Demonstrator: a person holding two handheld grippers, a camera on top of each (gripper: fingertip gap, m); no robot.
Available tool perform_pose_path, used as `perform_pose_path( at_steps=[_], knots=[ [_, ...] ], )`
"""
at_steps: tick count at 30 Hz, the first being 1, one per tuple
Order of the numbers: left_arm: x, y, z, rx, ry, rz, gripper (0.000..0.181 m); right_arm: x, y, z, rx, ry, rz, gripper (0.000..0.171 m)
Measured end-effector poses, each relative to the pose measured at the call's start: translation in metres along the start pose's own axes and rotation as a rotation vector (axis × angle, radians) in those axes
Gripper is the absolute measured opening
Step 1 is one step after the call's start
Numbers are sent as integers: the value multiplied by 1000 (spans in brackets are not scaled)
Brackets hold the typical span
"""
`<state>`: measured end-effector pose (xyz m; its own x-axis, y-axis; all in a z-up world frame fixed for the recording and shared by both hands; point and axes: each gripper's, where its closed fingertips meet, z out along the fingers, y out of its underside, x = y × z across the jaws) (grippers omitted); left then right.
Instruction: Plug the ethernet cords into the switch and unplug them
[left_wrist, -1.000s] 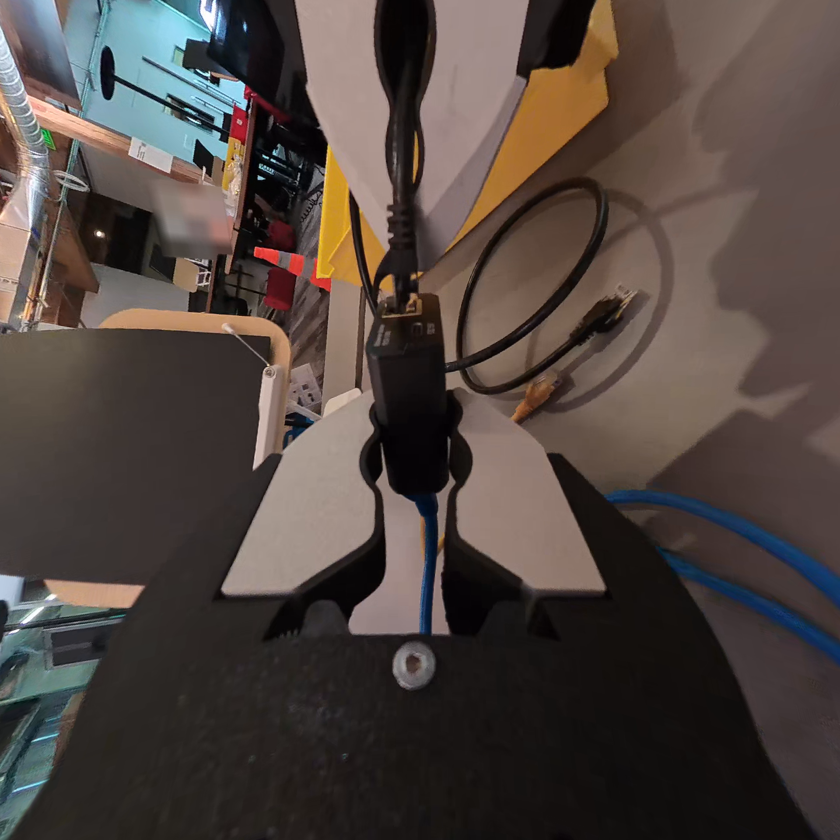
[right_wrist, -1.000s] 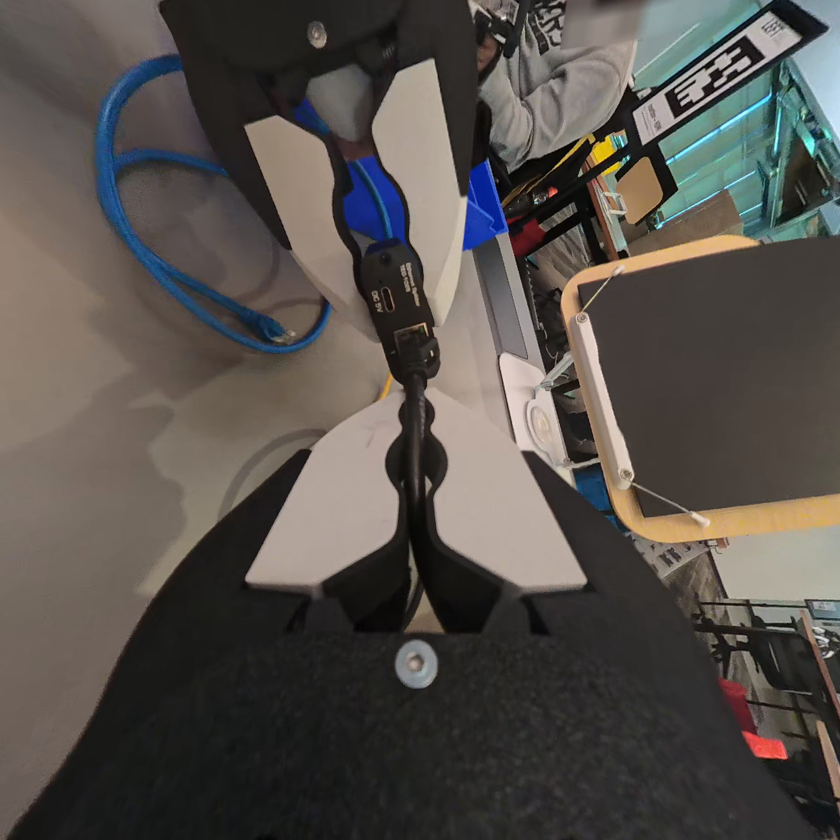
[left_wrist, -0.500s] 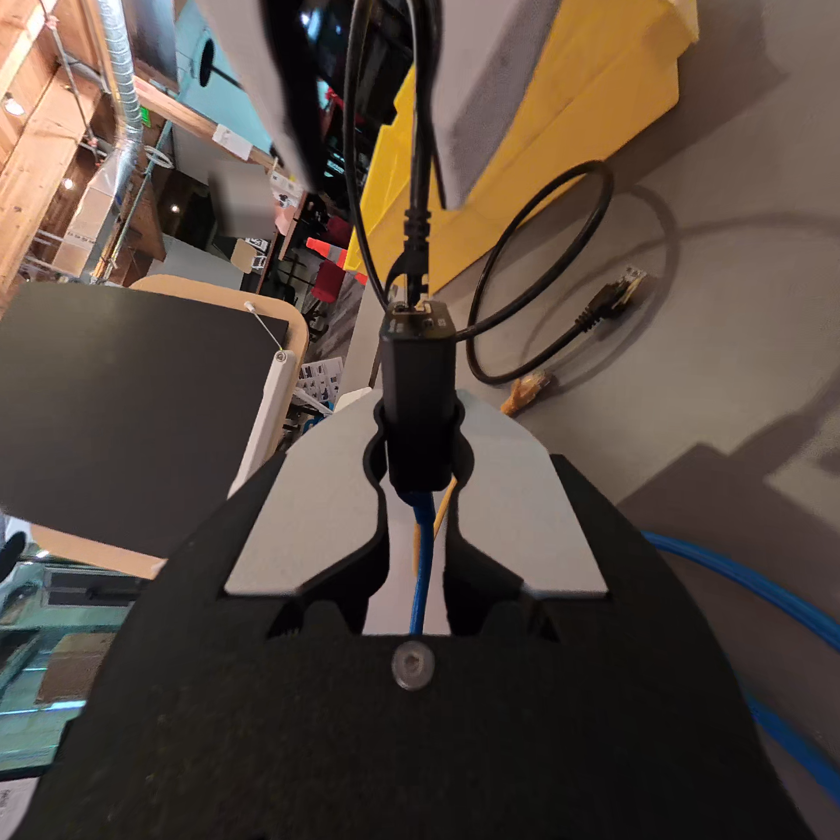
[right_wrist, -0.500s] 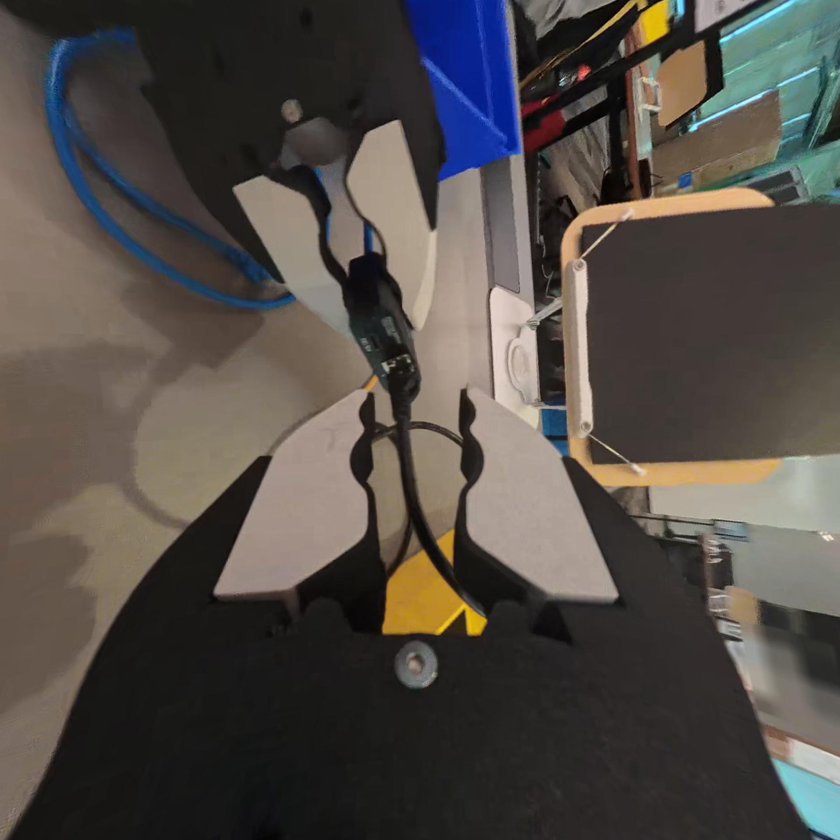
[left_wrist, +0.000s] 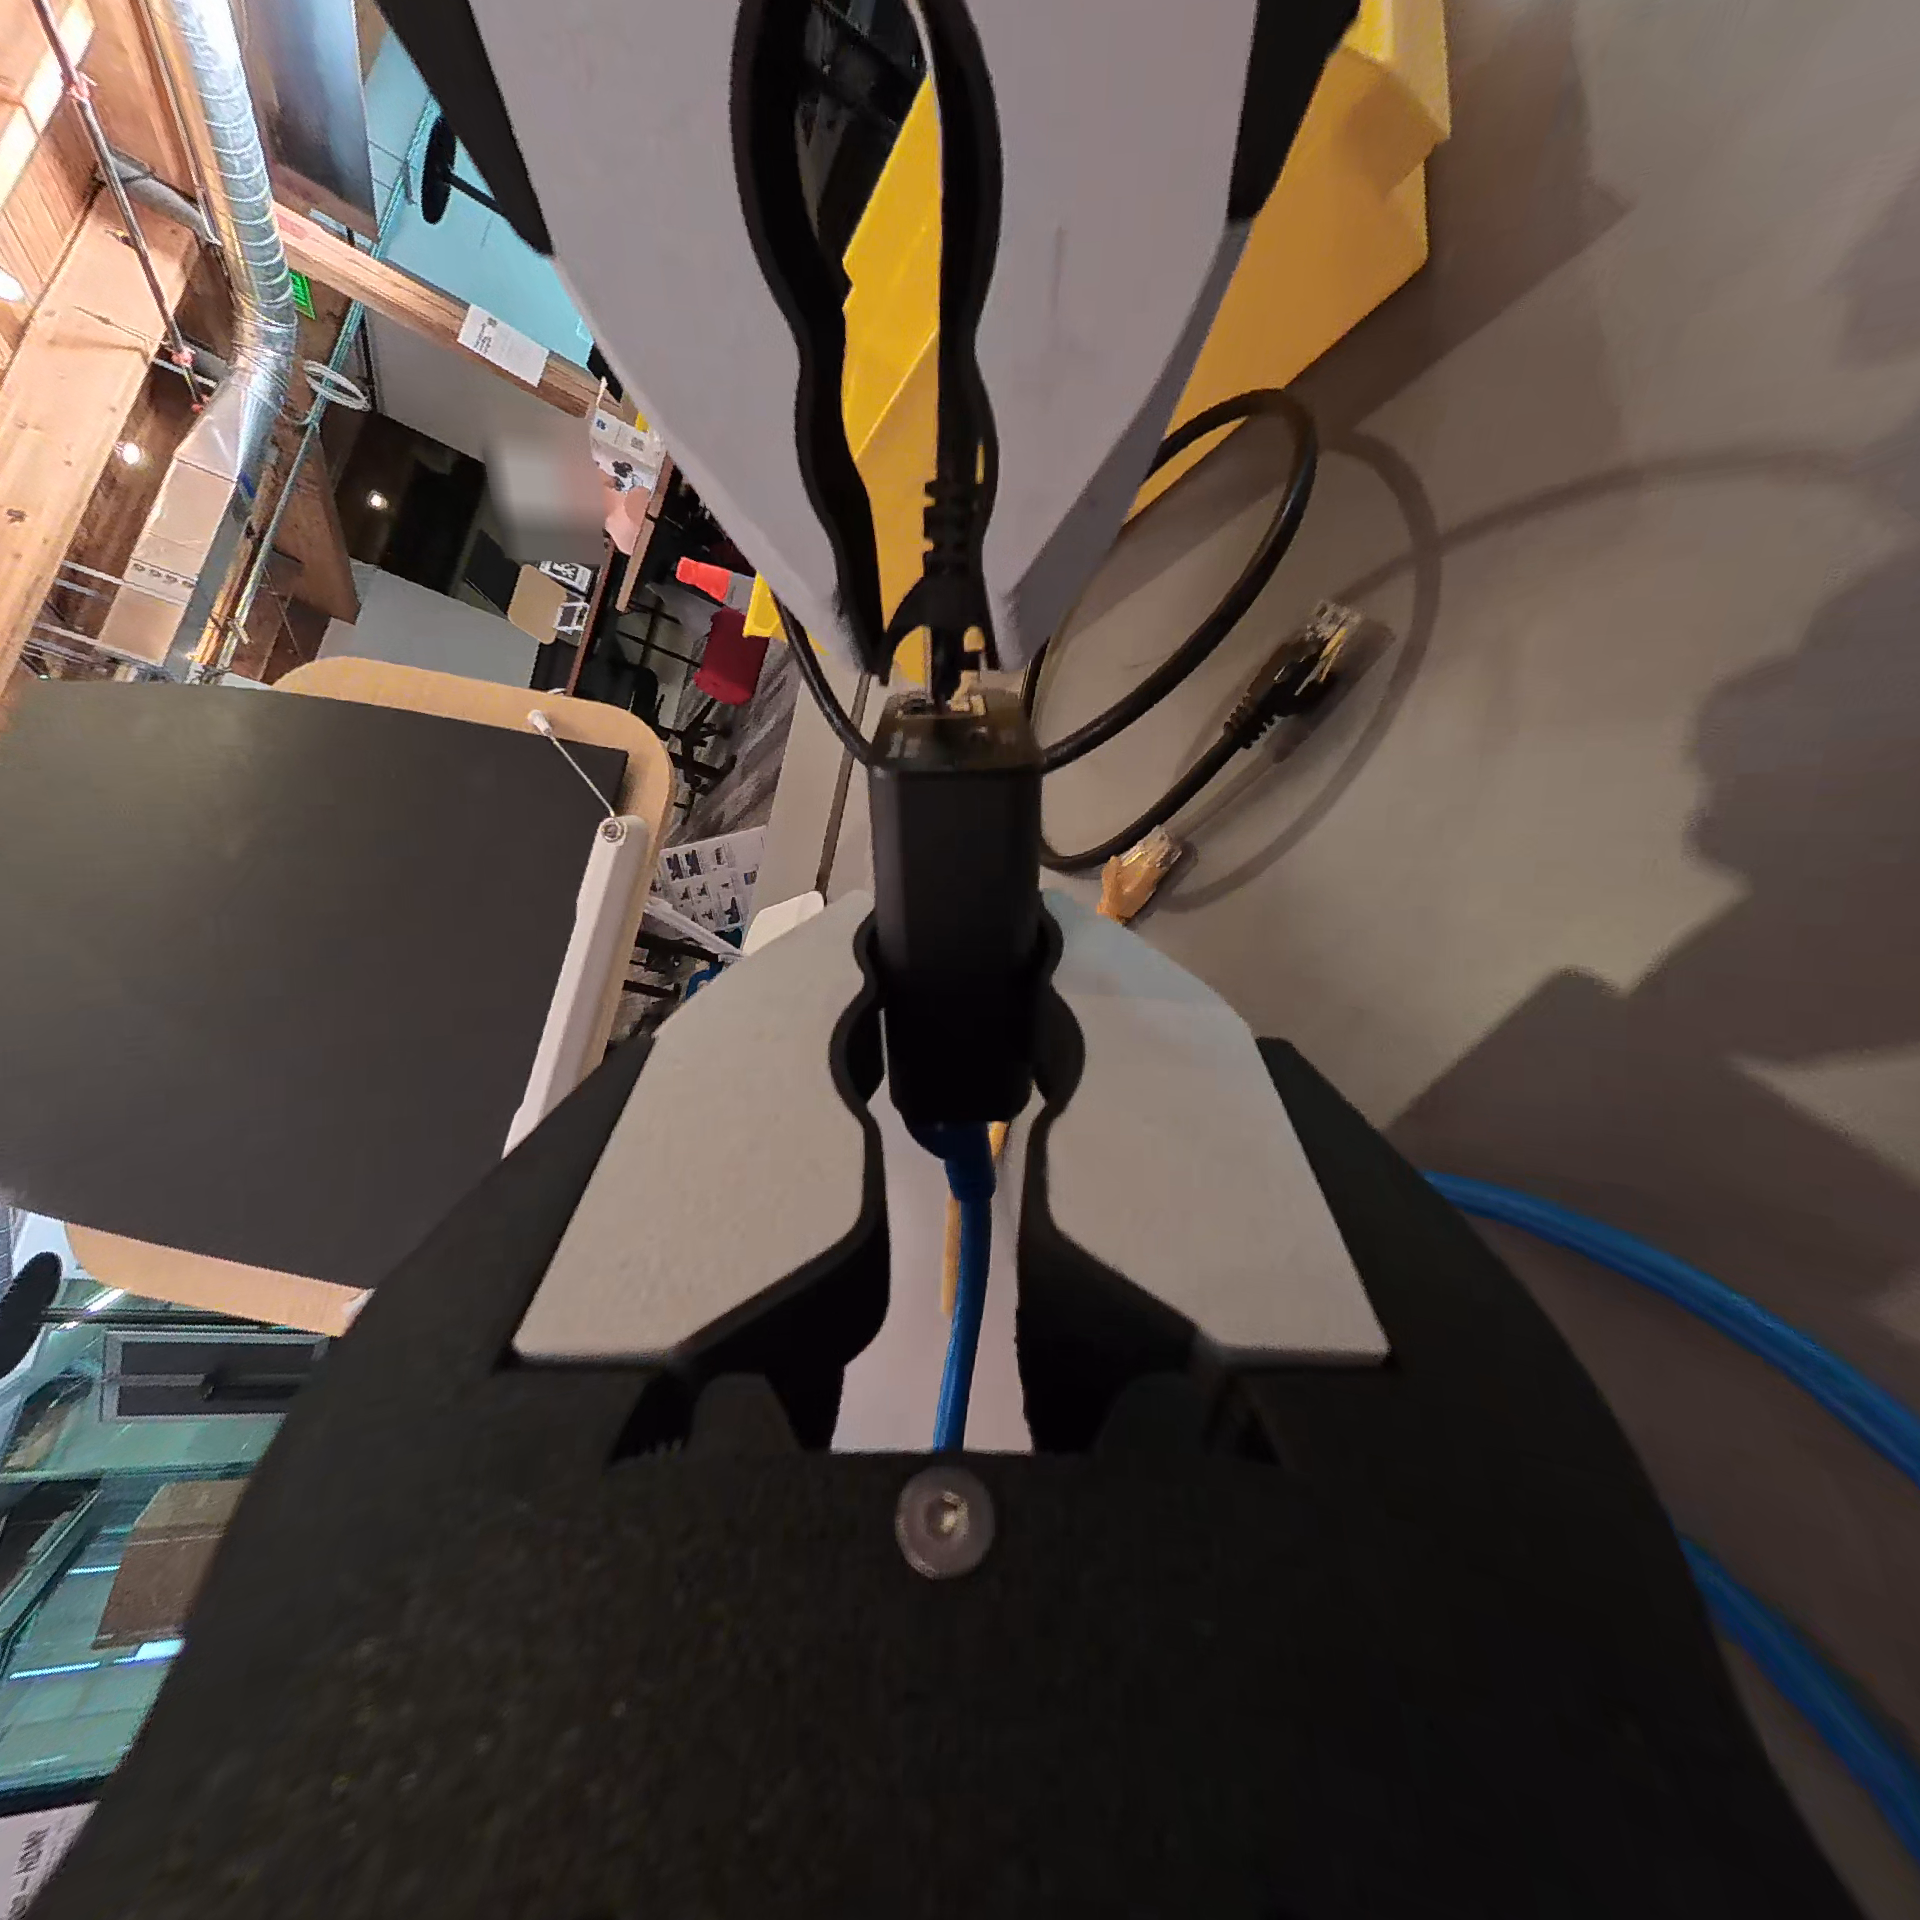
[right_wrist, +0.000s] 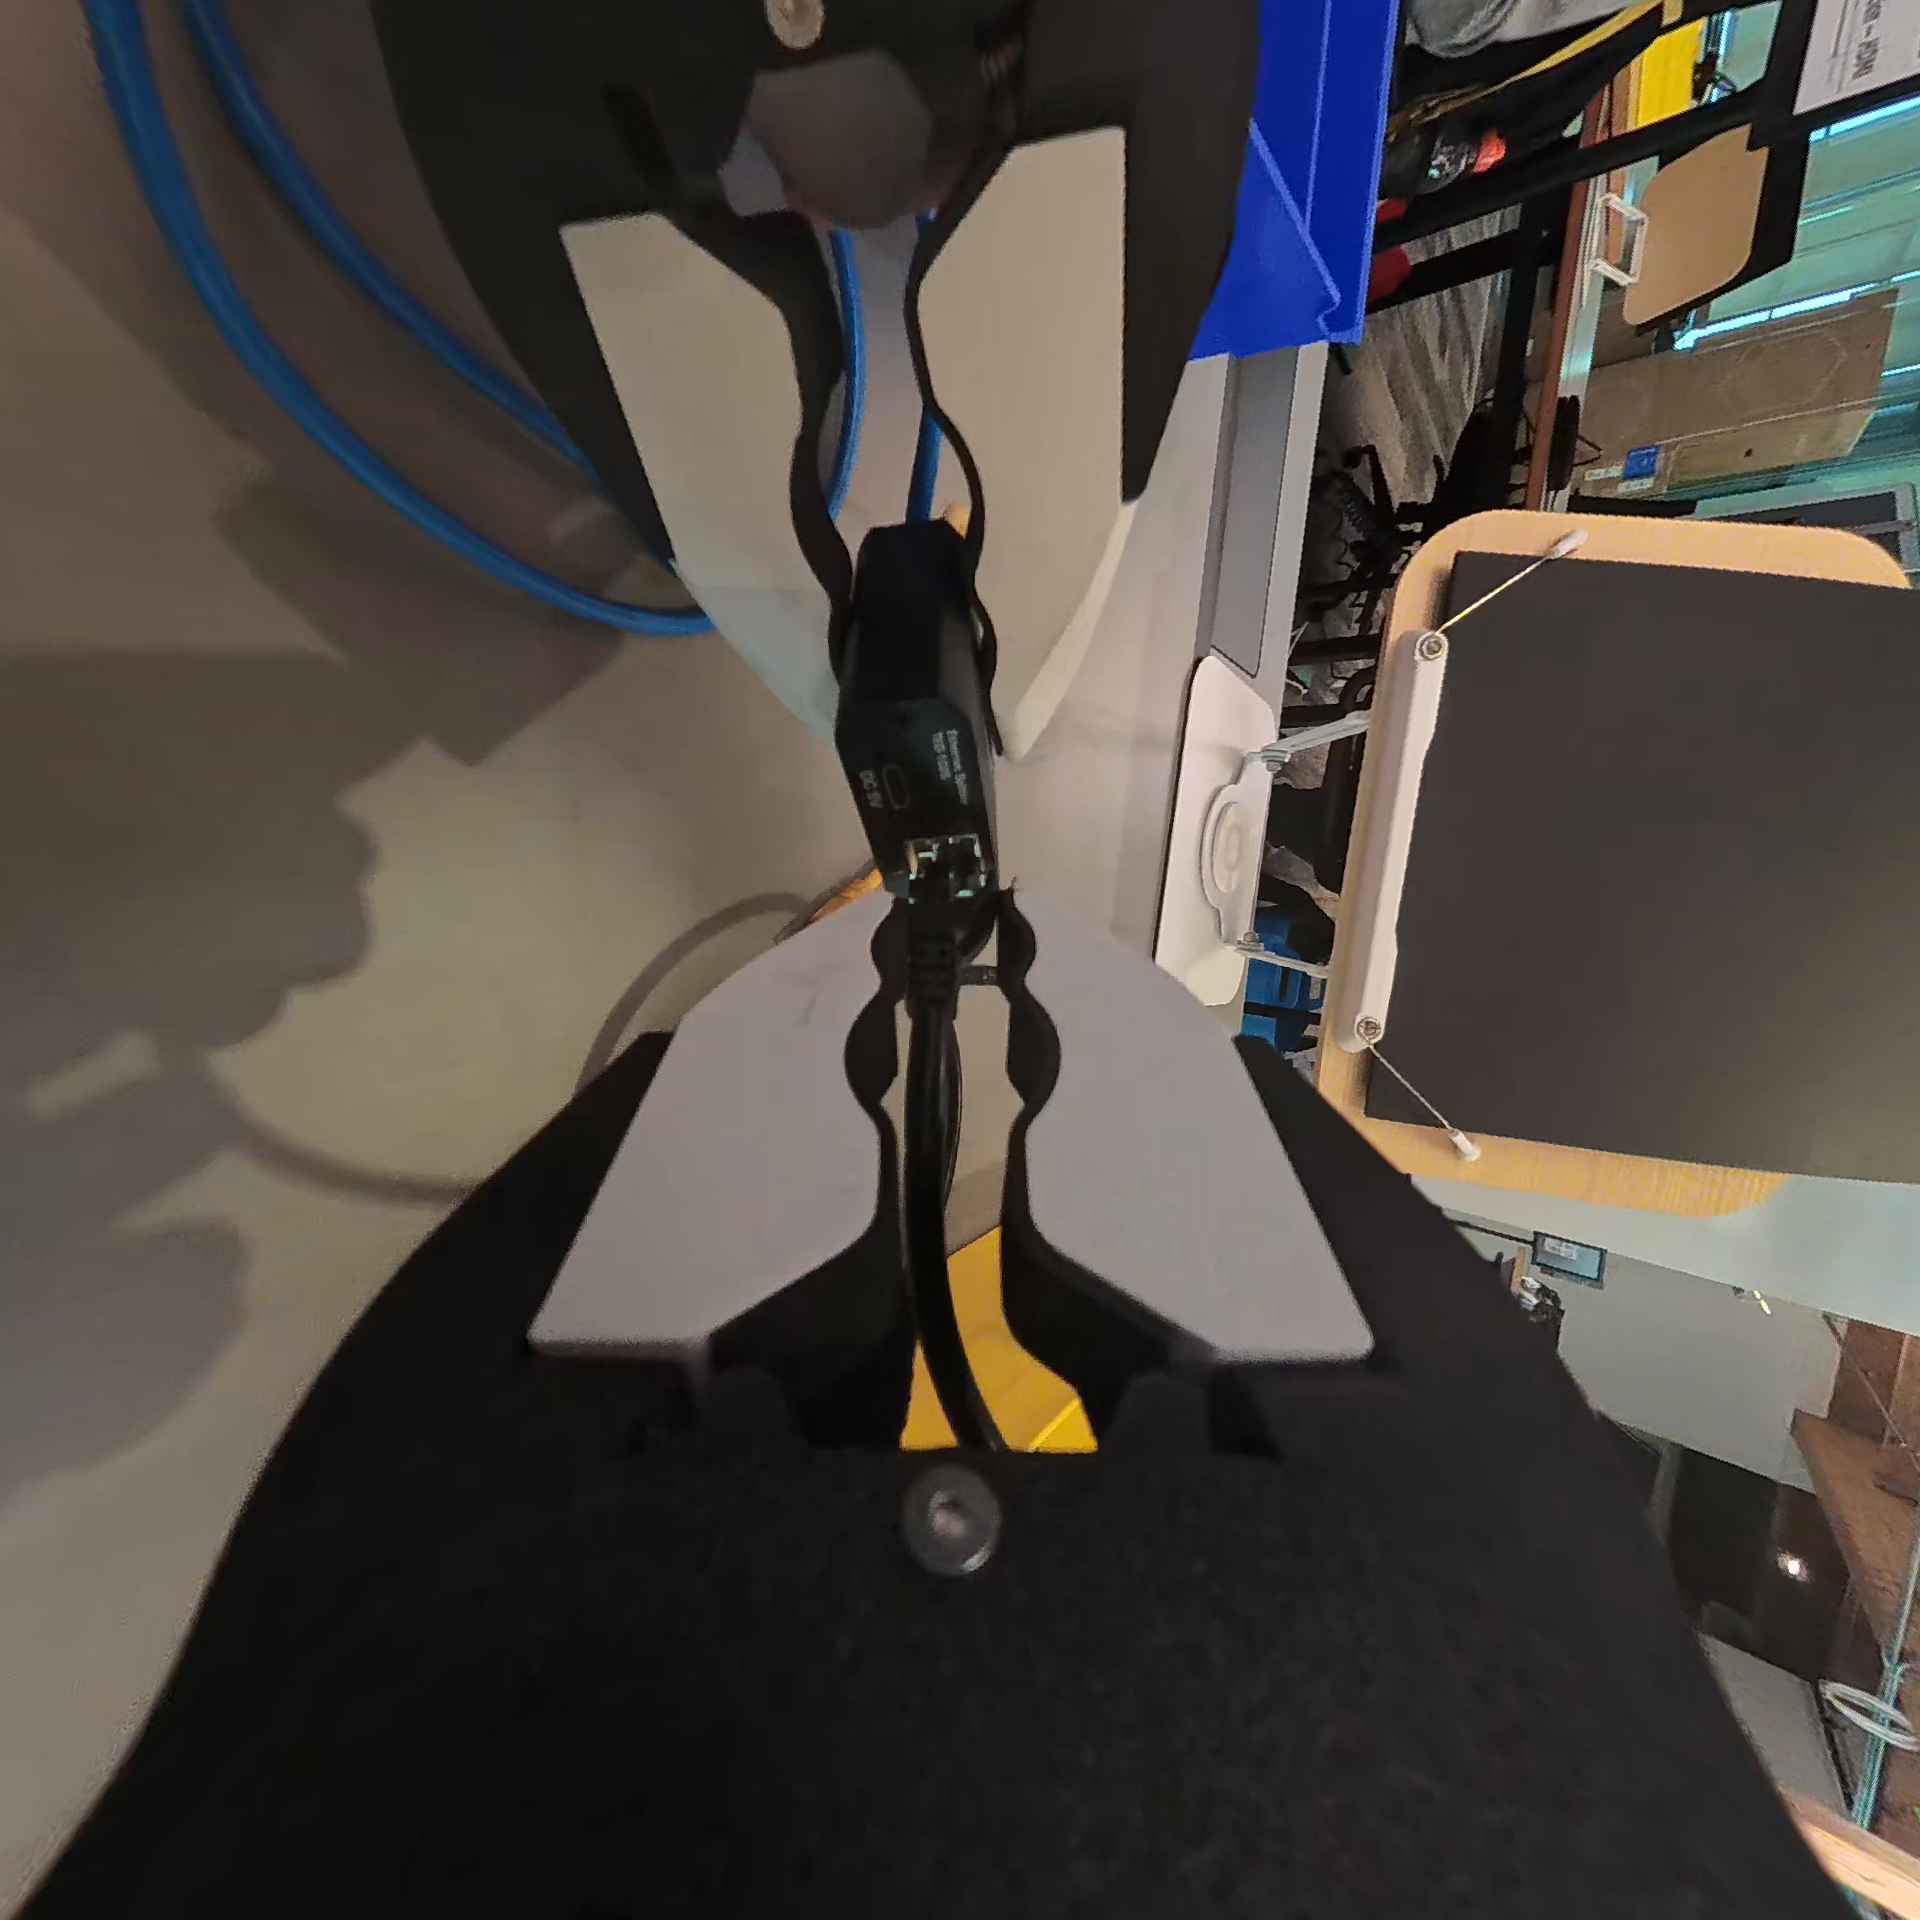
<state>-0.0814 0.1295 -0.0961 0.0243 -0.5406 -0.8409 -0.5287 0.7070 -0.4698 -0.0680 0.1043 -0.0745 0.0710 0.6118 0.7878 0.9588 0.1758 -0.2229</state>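
My left gripper (left_wrist: 956, 935) is shut on a small black switch (left_wrist: 956, 862) and holds it above the grey table (left_wrist: 1662, 520). A blue cord (left_wrist: 961, 1299) enters the switch's near end. A black cord (left_wrist: 951, 520) is plugged into its far end. My right gripper (right_wrist: 951, 935) faces the switch (right_wrist: 920, 748) and is open. The black cord (right_wrist: 930, 1143) runs loosely between its fingers. In the left wrist view the right gripper (left_wrist: 925, 623) hangs just above the switch. The black cord's free plug (left_wrist: 1299, 675) and an orange plug (left_wrist: 1143, 868) lie on the table.
A yellow bin (left_wrist: 1320, 239) stands on the table behind the black cord's loop. A blue bin (right_wrist: 1309, 156) is behind the left gripper (right_wrist: 904, 582). Blue cord loops (right_wrist: 343, 312) lie on the table. A black board in a wooden frame (right_wrist: 1662, 883) stands past the table's edge. Left and right tips are no more than a few centimetres apart.
My right gripper let go of the black cord, drew back, then came close to the switch again with narrower jaws. The left gripper kept hold of the switch.
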Motion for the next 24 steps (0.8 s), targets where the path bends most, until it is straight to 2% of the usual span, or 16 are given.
perform_pose_path(
  at_steps=[9, 12, 15, 24],
  knots=[
    [4, 0, 1, -25, 18, 10, 23, -6, 3, 2, -46, -16, -55, 14],
    [12, 4, 4, -81, 64, 24, 23, -14, 10, 8, -98, -83, -13, 14],
    [9, 4, 5, -84, 59, 10, 23, -11, 10, 7, -73, -93, 46, 13],
    [9, 7, 6, -92, 69, -10, 23, -12, 7, 8, -58, -129, 19, 13]
  ],
)
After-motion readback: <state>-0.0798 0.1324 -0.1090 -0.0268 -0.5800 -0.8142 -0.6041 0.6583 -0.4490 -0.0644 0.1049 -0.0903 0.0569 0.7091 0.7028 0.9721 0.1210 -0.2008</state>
